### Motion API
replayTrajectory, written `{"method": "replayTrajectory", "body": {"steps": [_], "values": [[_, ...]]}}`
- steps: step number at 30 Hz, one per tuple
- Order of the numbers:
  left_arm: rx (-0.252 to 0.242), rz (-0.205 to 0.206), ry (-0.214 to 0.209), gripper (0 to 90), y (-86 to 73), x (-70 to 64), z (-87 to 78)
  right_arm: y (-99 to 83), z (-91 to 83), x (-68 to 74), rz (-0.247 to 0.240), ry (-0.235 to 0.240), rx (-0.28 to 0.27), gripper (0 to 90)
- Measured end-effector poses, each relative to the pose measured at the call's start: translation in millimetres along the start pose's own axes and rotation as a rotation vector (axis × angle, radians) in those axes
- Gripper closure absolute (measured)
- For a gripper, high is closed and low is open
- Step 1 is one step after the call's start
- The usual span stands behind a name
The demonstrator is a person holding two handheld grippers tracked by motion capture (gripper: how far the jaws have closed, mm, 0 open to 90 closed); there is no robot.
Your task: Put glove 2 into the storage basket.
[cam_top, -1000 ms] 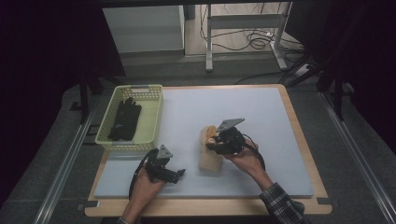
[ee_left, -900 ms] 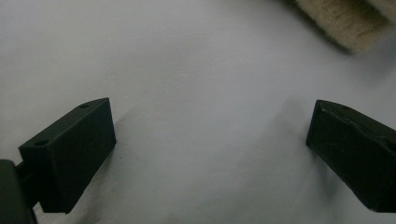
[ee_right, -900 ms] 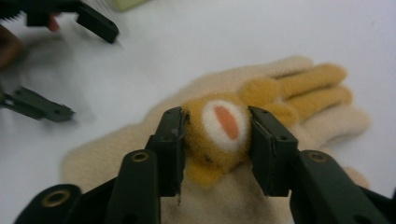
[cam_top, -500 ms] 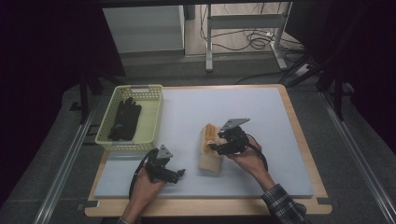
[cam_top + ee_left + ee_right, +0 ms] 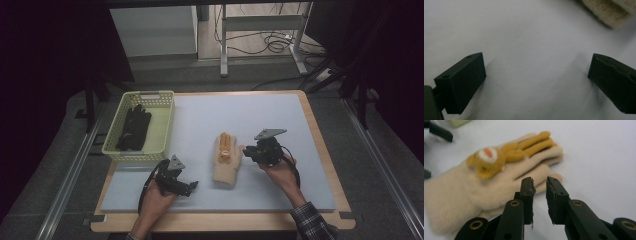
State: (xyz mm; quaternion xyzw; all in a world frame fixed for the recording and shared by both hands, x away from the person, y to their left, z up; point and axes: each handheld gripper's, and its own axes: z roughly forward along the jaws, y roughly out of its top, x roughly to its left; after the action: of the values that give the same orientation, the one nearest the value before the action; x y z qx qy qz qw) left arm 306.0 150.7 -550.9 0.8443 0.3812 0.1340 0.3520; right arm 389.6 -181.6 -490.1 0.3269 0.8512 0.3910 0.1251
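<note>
A cream knitted glove (image 5: 226, 160) with an orange rabbit figure on its back lies flat on the pale mat (image 5: 260, 115), fingers pointing away from me. In the right gripper view the glove (image 5: 499, 177) lies just ahead and to the left of my right gripper (image 5: 540, 185), whose jaws stand a narrow gap apart with nothing between them. From above, that right gripper (image 5: 248, 152) sits by the glove's right edge. My left gripper (image 5: 192, 187) rests low on the mat, left of the glove's cuff. Its jaws (image 5: 536, 80) are wide apart over bare mat, the cuff (image 5: 609, 12) beyond.
A yellow-green plastic basket (image 5: 165, 125) stands at the mat's left edge with black gloves (image 5: 134, 127) inside. The mat lies on a wooden board (image 5: 320, 145). Dark floor, cables and a metal frame lie beyond the far edge.
My right gripper has drawn back to the right, off the glove, which now lies flat and spread. The left gripper has stayed in place.
</note>
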Motion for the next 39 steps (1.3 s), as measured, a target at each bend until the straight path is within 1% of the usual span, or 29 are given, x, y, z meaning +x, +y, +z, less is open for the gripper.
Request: {"method": "replayTrajectory", "body": {"steps": [2,4,5,7,8,9,10,11,12,15,17,18,20,22,23,25,27,31,33,35,36,39], "values": [[0.0,0.0,0.0,1.6,0.0,0.0,0.0,5.2,8.0,-3.1,0.019,0.01,-0.016,68.8],[0.0,0.0,0.0,1.6,0.0,0.0,0.0,9.5,17.7,-4.3,0.026,0.011,-0.012,64.1],[0.0,0.0,0.0,1.7,0.0,0.0,0.0,11.7,26.0,-5.4,0.025,0.016,-0.004,62.5],[-0.001,0.0,0.0,1.6,-0.1,-0.1,0.0,12.6,39.5,-6.9,0.029,0.018,0.026,63.0],[-0.001,0.001,0.0,1.6,-0.1,-0.1,-0.1,11.5,45.5,-7.6,0.03,0.015,0.046,66.5],[-0.001,0.001,0.0,1.6,-0.1,-0.1,-0.1,9.6,50.1,-8.3,0.035,0.017,0.067,73.2],[-0.001,0.001,0.0,1.7,-0.1,0.0,-0.1,7.4,52.8,-8.5,0.04,0.022,0.072,79.4],[-0.001,0.001,0.0,1.6,-0.1,0.0,-0.1,5.7,52.7,-8.7,0.047,0.038,0.065,84.2],[-0.001,0.0,0.0,1.6,-0.1,0.0,0.0,5.1,51.8,-8.5,0.052,0.04,0.058,85.2],[0.0,0.0,0.0,1.6,-0.1,0.0,0.0,8.1,38.5,-4.7,0.024,0.004,0.027,85.8],[0.0,0.0,0.0,1.6,0.0,0.0,0.0,10.9,29.0,-5.0,0.023,-0.009,0.0,85.6],[0.0,0.0,0.0,1.6,0.0,0.0,0.0,12.1,25.4,-6.4,0.031,-0.009,-0.01,84.8],[0.0,0.001,0.0,1.6,0.0,0.0,0.0,12.8,25.3,-10.3,0.044,-0.009,0.006,77.5],[-0.001,0.001,0.001,1.6,-0.1,-0.1,0.0,10.0,29.4,-13.2,0.041,-0.031,0.023,70.2],[-0.001,0.001,0.0,1.6,-0.1,0.0,0.0,8.1,29.2,-14.3,0.045,-0.033,0.027,68.9],[0.0,0.0,0.0,1.6,-0.1,0.0,0.0,3.7,22.8,-13.5,0.053,-0.024,0.0,67.8],[-0.001,0.0,0.0,1.6,-0.1,0.0,0.0,-0.5,14.8,-9.1,0.032,-0.023,-0.003,67.1],[0.0,0.0,0.0,1.6,0.0,-0.1,0.0,-10.3,-0.7,2.5,-0.015,-0.011,0.001,67.8],[0.0,0.0,0.0,1.7,0.0,0.0,0.0,-17.3,-7.4,8.2,-0.028,0.007,0.004,71.5],[-0.001,0.001,0.0,1.6,0.0,0.0,0.0,-26.6,-11.9,13.8,-0.035,0.03,0.013,77.4],[0.0,0.001,0.0,1.6,0.0,0.0,0.0,-31.0,-13.0,15.9,-0.037,0.043,0.021,79.5],[0.0,0.001,0.0,1.6,0.0,0.0,0.0,-42.5,-12.2,21.1,-0.045,0.064,0.036,83.4]]}}
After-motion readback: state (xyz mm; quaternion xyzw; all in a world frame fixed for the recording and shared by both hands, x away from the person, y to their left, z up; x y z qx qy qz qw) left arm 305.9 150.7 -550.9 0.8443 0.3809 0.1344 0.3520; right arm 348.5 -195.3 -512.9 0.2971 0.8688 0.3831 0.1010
